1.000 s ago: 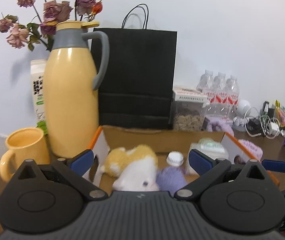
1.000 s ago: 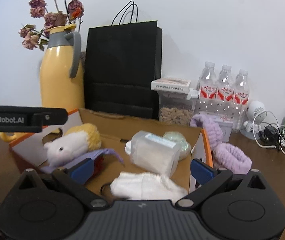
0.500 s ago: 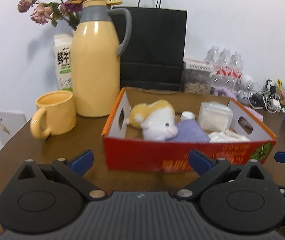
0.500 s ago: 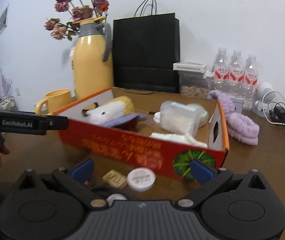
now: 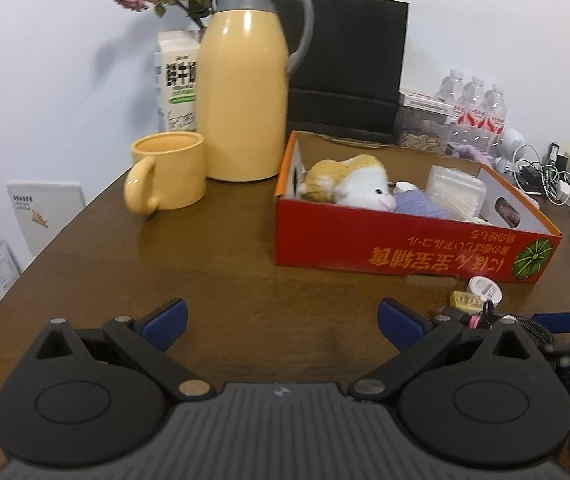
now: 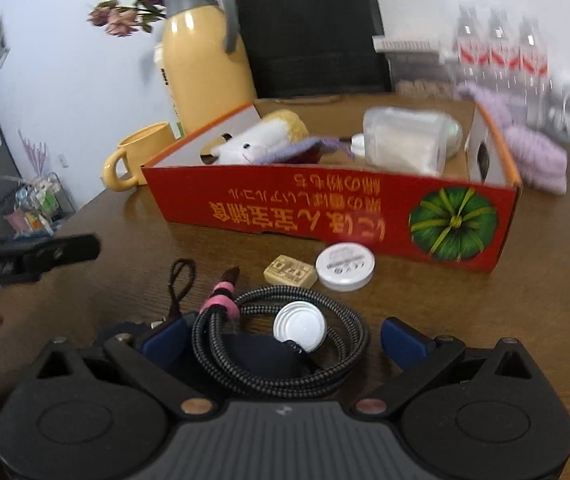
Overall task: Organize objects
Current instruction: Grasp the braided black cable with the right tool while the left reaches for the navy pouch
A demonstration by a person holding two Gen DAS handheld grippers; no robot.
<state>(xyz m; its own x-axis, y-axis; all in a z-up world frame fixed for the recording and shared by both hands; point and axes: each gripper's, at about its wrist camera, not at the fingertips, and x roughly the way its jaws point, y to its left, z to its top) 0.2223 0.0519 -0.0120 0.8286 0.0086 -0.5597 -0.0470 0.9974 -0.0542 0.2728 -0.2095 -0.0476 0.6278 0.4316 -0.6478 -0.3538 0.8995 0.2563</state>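
A red cardboard box (image 5: 405,244) (image 6: 325,208) stands on the brown table, holding a plush toy (image 5: 361,186), a purple cloth (image 5: 417,204) and a clear plastic container (image 6: 405,142). In front of it lie a coiled black braided cable (image 6: 285,344) with a pink tie, a white round tin (image 6: 345,266), a small tan block (image 6: 289,271) and a silver disc (image 6: 300,326). My right gripper (image 6: 285,340) is open, its fingers either side of the cable. My left gripper (image 5: 281,318) is open and empty over bare table left of these items.
A yellow thermos jug (image 5: 245,80), yellow mug (image 5: 169,176), milk carton (image 5: 177,80) and black paper bag (image 5: 349,64) stand behind the box. Water bottles (image 5: 473,108), chargers and cables (image 5: 541,176) and a purple fuzzy item (image 6: 533,152) sit at the right.
Both grippers have pulled back from over the box and lowered toward the table. The right gripper now straddles the coiled cable in front of the box.
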